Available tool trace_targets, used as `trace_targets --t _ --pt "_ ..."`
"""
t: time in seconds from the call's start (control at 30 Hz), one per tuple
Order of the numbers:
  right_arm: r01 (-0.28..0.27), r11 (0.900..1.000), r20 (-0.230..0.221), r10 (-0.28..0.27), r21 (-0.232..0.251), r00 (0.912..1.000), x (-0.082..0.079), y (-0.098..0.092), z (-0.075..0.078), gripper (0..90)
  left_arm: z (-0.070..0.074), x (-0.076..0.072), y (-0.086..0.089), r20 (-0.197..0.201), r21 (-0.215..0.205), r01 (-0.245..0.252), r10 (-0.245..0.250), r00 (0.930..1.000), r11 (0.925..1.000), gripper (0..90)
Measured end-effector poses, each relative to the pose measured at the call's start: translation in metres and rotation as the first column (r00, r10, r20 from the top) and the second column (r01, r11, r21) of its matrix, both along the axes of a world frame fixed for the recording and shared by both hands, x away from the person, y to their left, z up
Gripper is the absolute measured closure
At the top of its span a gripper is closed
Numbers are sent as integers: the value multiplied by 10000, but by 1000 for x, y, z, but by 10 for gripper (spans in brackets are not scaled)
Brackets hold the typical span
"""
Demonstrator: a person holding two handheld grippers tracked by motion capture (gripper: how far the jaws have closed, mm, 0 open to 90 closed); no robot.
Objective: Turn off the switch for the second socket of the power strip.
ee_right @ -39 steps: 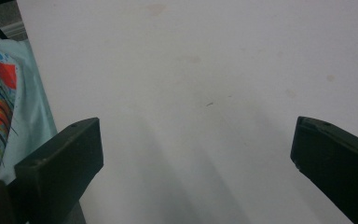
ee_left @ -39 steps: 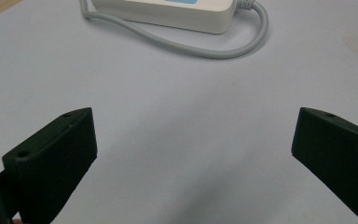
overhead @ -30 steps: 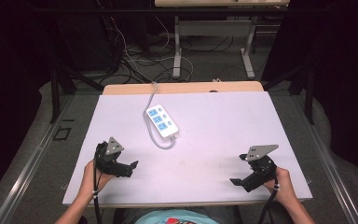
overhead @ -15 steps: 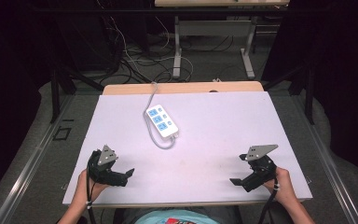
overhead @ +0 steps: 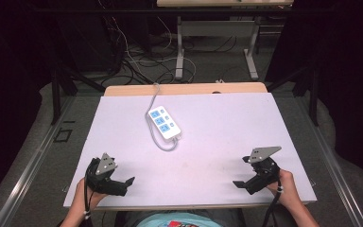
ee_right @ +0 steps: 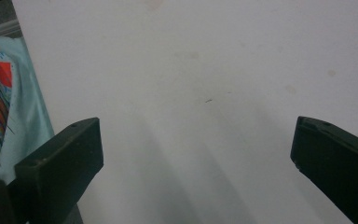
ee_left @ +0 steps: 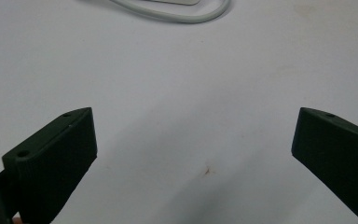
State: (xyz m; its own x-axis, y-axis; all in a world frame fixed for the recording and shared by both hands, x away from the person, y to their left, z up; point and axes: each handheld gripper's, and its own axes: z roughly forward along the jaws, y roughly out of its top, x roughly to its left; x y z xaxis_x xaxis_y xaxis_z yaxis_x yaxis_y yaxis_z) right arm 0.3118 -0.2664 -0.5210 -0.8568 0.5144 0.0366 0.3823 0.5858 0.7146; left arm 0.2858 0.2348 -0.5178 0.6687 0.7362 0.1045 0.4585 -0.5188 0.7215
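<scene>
A white power strip with blue sockets lies on the white table, left of its middle, and its white cable loops past its near end. My left gripper rests near the front left corner, held by a hand; in the left gripper view my left gripper is open with bare tabletop between its jaws, and the cable loop lies far ahead. My right gripper sits near the front right corner. In the right gripper view my right gripper is open and empty over the table.
The strip's cable runs off the table's far edge, where a wooden strip shows. Behind stand desk legs and tangled floor cables. The person's light blue shirt lies past the table's front edge.
My left gripper has drawn back toward the front edge and slightly to the left. The right gripper and the power strip have stayed put.
</scene>
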Motion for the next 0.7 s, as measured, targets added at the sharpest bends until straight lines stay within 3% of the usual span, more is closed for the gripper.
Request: trace_targets --t 0.43,0.7 --pt "38 10000 -20 -38 -42 10000 1 0 -1 20 -3 -11 -1 -48 25 125 -125 9999 9999 0" --pt "-24 10000 11 24 -61 10000 1 0 0 20 -3 -10 1 -177 150 128 -125 9998 9998 0"
